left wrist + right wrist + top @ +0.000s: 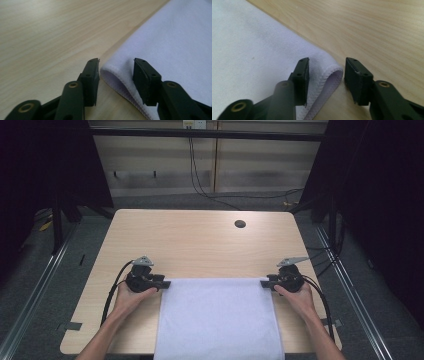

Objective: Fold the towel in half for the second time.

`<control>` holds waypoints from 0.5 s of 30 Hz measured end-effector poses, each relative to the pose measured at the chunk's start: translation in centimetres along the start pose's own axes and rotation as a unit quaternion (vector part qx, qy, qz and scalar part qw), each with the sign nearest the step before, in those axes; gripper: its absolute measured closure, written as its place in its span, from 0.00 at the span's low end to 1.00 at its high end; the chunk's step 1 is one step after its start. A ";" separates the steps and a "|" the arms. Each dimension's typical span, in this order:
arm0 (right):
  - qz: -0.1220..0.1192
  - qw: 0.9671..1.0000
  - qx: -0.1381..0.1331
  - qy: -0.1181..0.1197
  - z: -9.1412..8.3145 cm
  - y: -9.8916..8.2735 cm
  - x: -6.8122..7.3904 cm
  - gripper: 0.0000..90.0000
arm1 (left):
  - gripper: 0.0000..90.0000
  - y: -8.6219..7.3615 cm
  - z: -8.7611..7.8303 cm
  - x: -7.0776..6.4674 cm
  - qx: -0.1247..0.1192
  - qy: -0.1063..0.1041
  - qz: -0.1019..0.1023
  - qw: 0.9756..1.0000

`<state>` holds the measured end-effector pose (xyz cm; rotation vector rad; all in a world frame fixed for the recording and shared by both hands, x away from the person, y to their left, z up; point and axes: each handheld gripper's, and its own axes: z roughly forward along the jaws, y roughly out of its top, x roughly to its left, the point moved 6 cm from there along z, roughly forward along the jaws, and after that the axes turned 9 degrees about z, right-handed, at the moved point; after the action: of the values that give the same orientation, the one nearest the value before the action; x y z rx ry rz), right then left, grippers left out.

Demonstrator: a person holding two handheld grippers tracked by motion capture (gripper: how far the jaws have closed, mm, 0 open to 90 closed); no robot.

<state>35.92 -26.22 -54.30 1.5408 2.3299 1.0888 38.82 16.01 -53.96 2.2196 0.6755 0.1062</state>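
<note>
A pale wooden rectangular table with rounded corners (200,245) fills the middle of the high view, its light grain running across the top and a small round dark cable hole (240,224) set near its far right corner. On the near half lies a white, soft rectangular cloth (217,317), spread flat, its far edge running straight across between the two grippers and its near end reaching the table's front edge. The left black two-jaw gripper (164,284) sits at the cloth's far left corner, held low over the tabletop by the person's left hand (131,297); in the left gripper view its jaws stand spread, with the folded, stitched corner of the cloth (117,75) lying between them and neither pad pressing on it. The right black two-jaw gripper (266,283) sits at the far right corner in the person's right hand (296,297), and the right gripper view shows its jaws likewise apart, the curled hemmed corner (329,75) between them with a gap to the right-hand pad. A black cable (111,292) trails from each gripper back along the forearm. Beyond the table, grey carpeted floor (150,202) stretches to a light panelled wall (210,165), down which thin black wires (197,175) hang and then run across the floor. Dark curtains (45,170) close in both sides, and metal rails (40,280) run along the floor on either side of the table.
</note>
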 end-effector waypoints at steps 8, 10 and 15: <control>0.012 1.000 -0.005 0.025 0.6 0.3 0.5 0.90 | 0.91 -0.4 0.1 0.0 0.000 -0.031 -0.006 0.999; 0.017 0.999 -0.011 0.027 0.5 0.5 0.6 0.93 | 0.94 -0.1 0.0 -0.2 0.003 -0.025 -0.003 1.000; 0.034 0.997 -0.059 0.039 -1.3 2.0 0.2 0.94 | 0.95 1.9 -1.6 0.5 -0.052 -0.008 -0.014 0.999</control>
<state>36.68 -26.26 -52.02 1.5715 2.2314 1.2985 39.58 16.35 -51.56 2.1086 0.6779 0.1065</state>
